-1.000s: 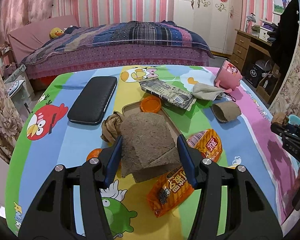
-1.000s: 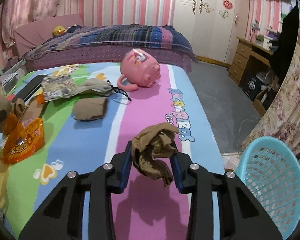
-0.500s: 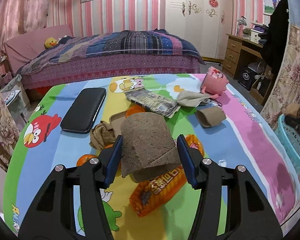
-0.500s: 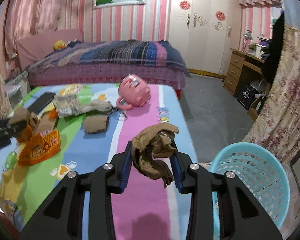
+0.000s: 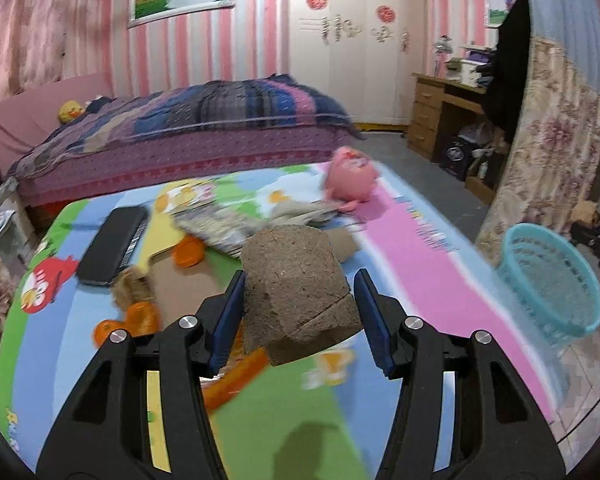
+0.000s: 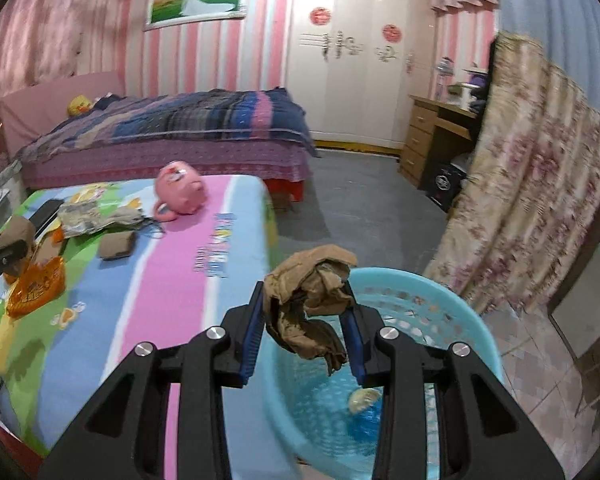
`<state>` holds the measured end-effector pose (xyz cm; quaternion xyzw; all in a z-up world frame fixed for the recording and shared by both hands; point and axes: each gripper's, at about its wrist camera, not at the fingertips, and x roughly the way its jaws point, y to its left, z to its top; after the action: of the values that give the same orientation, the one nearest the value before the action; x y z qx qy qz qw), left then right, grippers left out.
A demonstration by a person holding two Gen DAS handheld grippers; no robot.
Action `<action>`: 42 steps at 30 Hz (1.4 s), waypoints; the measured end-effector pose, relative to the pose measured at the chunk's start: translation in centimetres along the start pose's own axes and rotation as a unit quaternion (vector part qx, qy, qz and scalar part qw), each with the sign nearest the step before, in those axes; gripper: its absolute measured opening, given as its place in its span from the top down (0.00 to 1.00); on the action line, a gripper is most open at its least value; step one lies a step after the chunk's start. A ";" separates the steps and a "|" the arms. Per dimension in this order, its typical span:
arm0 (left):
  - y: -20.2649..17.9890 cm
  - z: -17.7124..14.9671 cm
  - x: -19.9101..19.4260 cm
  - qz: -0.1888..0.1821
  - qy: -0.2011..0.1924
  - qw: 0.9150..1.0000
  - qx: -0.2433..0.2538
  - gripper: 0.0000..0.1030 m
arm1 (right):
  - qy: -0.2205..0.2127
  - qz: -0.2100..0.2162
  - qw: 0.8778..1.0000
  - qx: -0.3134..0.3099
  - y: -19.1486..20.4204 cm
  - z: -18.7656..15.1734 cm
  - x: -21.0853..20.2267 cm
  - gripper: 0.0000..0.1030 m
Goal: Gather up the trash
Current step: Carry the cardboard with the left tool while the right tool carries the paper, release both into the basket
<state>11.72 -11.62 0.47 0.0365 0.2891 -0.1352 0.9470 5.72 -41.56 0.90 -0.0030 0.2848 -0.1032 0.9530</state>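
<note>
Right gripper (image 6: pixel 304 330) clenched on a crumpled brown paper wad (image 6: pixel 308 300), hanging over the rim of the light-blue basket (image 6: pixel 452 312). Left gripper (image 5: pixel 300 316) clamped on a folded piece of brown fibre board (image 5: pixel 296 288) above the cartoon-print tablecloth (image 5: pixel 420 276). Lettering on the cloth and on the orange snack wrapper (image 6: pixel 36 286) too blurred to read. Farther off, pink mug (image 6: pixel 180 194), black case (image 5: pixel 112 246); beyond, bed (image 6: pixel 172 132), pink striped wall (image 5: pixel 240 36).
</note>
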 end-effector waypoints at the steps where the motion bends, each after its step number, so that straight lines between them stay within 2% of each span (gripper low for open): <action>1: -0.8 0.1 0.0 -0.005 -0.003 1.000 0.005 0.48 | -0.001 -0.004 1.000 0.009 -0.9 -0.2 -0.2 0.65; 5: -4.9 0.7 0.3 -0.026 -0.011 0.999 0.031 0.48 | -0.001 -0.033 0.999 0.028 -3.8 -1.0 -0.5 0.65; 11: -10.3 0.8 1.5 -0.069 -0.003 0.997 0.045 0.48 | 0.009 -0.060 0.997 0.048 -6.6 -2.4 -0.4 0.65; 18: -16.7 0.3 3.5 -0.113 0.007 0.991 0.068 0.48 | -0.002 -0.082 0.993 0.086 -9.2 -2.9 -1.2 0.65; 27: -22.5 0.5 5.9 -0.153 0.026 0.983 0.096 0.48 | -0.007 -0.109 0.984 0.142 -12.4 -4.0 -1.4 0.65; 32: -25.2 0.9 7.4 -0.168 0.036 0.979 0.107 0.48 | -0.018 -0.114 0.982 0.147 -12.7 -4.1 -1.8 0.65; 35: -26.0 1.2 7.7 -0.171 0.038 0.978 0.115 0.41 | -0.017 -0.114 0.982 0.149 -12.9 -4.2 -1.7 0.65; 37: -25.8 1.3 7.6 -0.158 0.027 0.980 0.119 0.29 | -0.013 -0.114 0.983 0.146 -12.8 -4.2 -1.5 0.65; 40: -24.8 1.6 7.6 -0.145 0.023 0.982 0.115 0.20 | -0.010 -0.113 0.983 0.144 -12.7 -4.2 -1.4 0.65; 42: -23.6 1.7 7.7 -0.131 0.020 0.985 0.110 0.18 | -0.008 -0.112 0.983 0.142 -12.5 -4.1 -1.3 0.65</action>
<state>12.22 -36.40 -2.18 0.1048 0.2934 -0.2882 0.9055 -0.04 -53.33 -1.03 0.0997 0.2574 -0.2490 0.9283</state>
